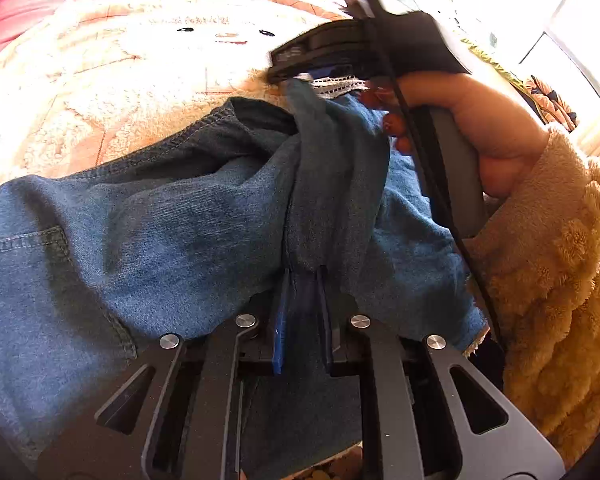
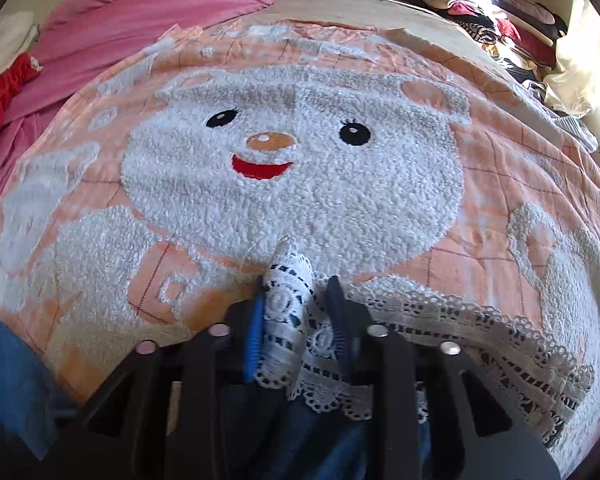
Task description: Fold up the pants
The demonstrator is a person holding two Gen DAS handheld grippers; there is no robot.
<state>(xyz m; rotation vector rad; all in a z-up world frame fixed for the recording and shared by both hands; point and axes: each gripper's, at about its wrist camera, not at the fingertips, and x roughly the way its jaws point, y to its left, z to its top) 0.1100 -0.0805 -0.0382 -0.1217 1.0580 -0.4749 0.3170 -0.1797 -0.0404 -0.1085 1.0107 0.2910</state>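
Left wrist view: the left gripper (image 1: pixel 304 276) pinches a bunched ridge of the blue denim pants (image 1: pixel 148 216) above the bear bedspread (image 1: pixel 112 60), apparently mid-fold, opposite the right gripper (image 1: pixel 290 76). Right wrist view: the right gripper (image 2: pixel 296 292) clamps the pants' lace hem (image 2: pixel 288 280); next, both should carry the cloth over evenly. No containers visible.
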